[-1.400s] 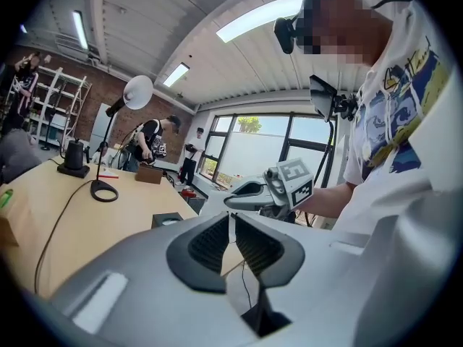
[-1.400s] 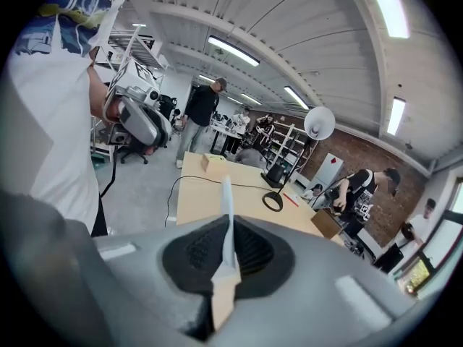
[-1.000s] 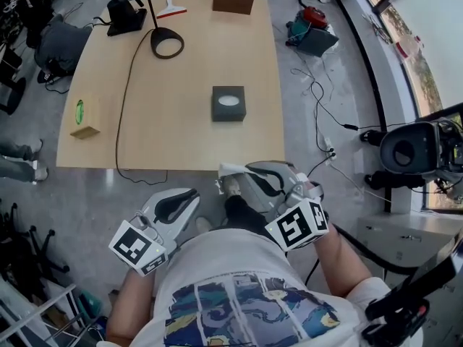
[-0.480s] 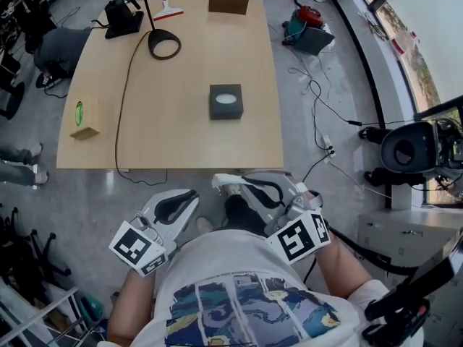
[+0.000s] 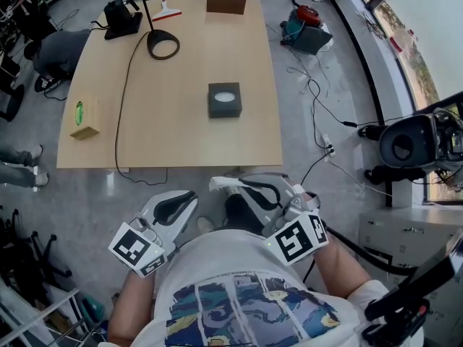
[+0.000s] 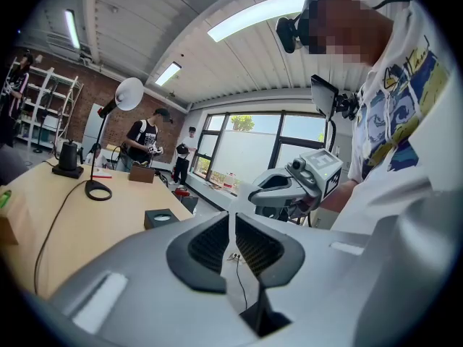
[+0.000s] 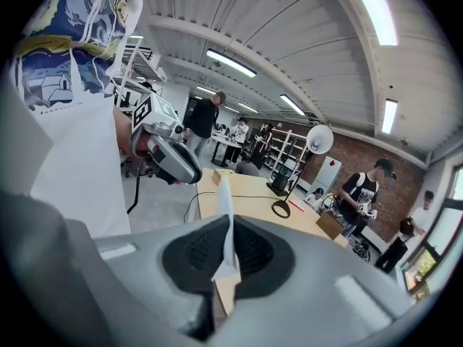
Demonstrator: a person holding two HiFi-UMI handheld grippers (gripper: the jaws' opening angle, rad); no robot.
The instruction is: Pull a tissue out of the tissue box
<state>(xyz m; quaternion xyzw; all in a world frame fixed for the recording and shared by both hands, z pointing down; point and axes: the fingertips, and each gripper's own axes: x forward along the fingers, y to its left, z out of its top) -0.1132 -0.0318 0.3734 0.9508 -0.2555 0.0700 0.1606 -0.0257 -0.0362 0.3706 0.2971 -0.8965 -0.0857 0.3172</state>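
Note:
The dark grey tissue box (image 5: 225, 100) stands near the middle of the wooden table (image 5: 181, 139), with white tissue showing in its top opening; the left gripper view also has the tissue box (image 6: 160, 217) in it. My right gripper (image 5: 230, 186) hangs off the table's near edge, close to my body, shut on a white tissue (image 5: 221, 184). In the right gripper view the tissue (image 7: 225, 201) sticks up between the pressed pads of the right gripper (image 7: 230, 226). My left gripper (image 5: 189, 196) hovers to its left, jaws together and holding nothing, as the left gripper (image 6: 232, 215) also appears in its own view.
On the table stand a lamp with a ring base (image 5: 164, 45) and trailing black cable, a brown box (image 5: 226, 2), a black device (image 5: 123, 16) and a small cardboard box (image 5: 85, 118). Cables, a red-topped machine (image 5: 307, 29) and a camera rig (image 5: 412, 144) lie at the right.
The right gripper with the tissue has drawn back from the table edge towards my body. The left gripper has stayed where it was.

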